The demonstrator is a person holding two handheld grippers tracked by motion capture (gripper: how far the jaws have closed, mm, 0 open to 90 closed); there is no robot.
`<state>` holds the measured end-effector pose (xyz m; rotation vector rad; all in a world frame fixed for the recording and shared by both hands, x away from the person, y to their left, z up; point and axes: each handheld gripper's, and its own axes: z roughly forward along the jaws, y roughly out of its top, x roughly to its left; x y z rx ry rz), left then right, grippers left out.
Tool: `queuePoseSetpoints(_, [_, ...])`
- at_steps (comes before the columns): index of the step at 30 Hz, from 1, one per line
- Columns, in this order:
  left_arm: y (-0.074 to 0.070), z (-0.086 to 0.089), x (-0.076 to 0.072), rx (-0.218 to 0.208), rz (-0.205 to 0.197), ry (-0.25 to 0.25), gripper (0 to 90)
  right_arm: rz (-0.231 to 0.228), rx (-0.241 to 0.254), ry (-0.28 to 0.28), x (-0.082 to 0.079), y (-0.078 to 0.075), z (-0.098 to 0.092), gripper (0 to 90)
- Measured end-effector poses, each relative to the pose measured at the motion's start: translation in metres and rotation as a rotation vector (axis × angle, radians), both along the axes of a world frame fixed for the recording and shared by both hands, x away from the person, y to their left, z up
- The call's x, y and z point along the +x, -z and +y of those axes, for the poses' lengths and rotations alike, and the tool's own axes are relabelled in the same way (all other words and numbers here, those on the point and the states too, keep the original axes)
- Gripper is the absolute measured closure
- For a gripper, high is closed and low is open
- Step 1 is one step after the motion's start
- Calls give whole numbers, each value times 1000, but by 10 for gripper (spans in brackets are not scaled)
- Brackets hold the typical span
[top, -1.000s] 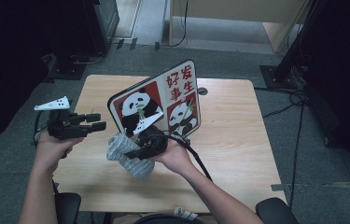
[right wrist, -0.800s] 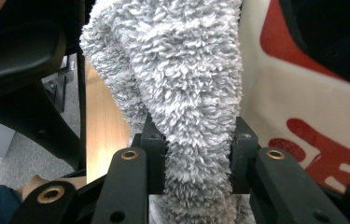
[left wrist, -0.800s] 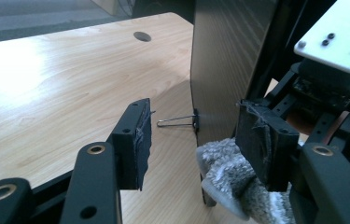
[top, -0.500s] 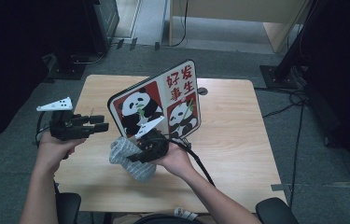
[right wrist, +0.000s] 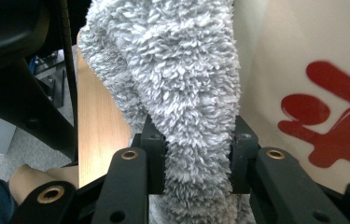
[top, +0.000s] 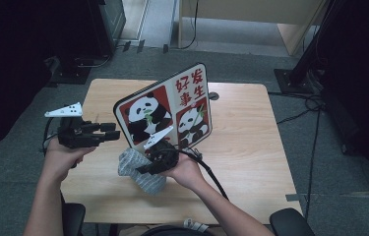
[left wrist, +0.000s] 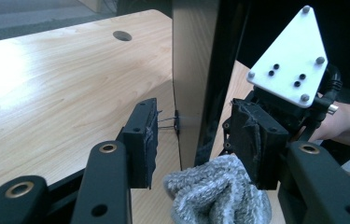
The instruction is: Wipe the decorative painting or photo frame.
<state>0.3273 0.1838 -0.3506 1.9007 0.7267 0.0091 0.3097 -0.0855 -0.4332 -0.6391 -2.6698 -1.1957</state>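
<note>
Right gripper (top: 145,169) clamped on fluffy grey cloth (top: 140,169) beside panda board (top: 165,110); left gripper (top: 110,131) spread, empty.

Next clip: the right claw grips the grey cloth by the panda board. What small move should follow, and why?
Probably press the grey cloth onto the panda board to wipe it. The right claw is shut on the cloth, right beside the board's face; the left claw is open and holds nothing.

A light wooden table (top: 251,142) carries an upright panda board (top: 165,110).
</note>
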Motion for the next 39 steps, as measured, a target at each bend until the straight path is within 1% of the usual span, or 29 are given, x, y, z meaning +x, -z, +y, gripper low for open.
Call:
queuePoseSetpoints(2, [-1,-1,-1,-9,-8,-3,544,1,-2,0,0,2,0,675])
queuePoseSetpoints(4, [-1,-3,0,-20,-7,-4,552,9,-3,3,-1,3,0,675])
queuePoseSetpoints(6, [0,-5,0,-16,-4,-5,556,3,-7,-3,-1,5,0,675])
queuePoseSetpoints(12, [4,-13,3,-7,8,6,569,13,-11,-2,-1,9,-2,675])
queuePoseSetpoints(16, [6,-19,4,-6,22,5,604,20,-18,-6,-1,13,-3,674])
queuePoseSetpoints(18, [7,-21,5,3,23,9,613,23,-19,-5,-2,14,-4,675])
queuePoseSetpoints(20, [8,-22,6,2,26,11,622,25,-26,-10,-2,16,-4,675])
queuePoseSetpoints(26, [10,-25,8,-8,27,3,638,37,-24,-9,-2,20,-5,677])
queuePoseSetpoints(28, [11,-26,8,-7,34,8,644,44,-22,-8,-2,22,-5,678])
queuePoseSetpoints(30, [12,-28,9,1,39,4,661,46,-22,-10,-1,24,-6,678])
queuePoseSetpoints(31, [12,-29,9,-5,39,6,672,43,-23,-13,-1,24,-6,678])
queuePoseSetpoints(33, [12,-30,9,-5,37,9,693,47,-28,-16,-1,25,-6,678])
queuePoseSetpoints(39, [13,-32,10,-10,43,9,699,50,-34,-20,-1,29,-7,677])
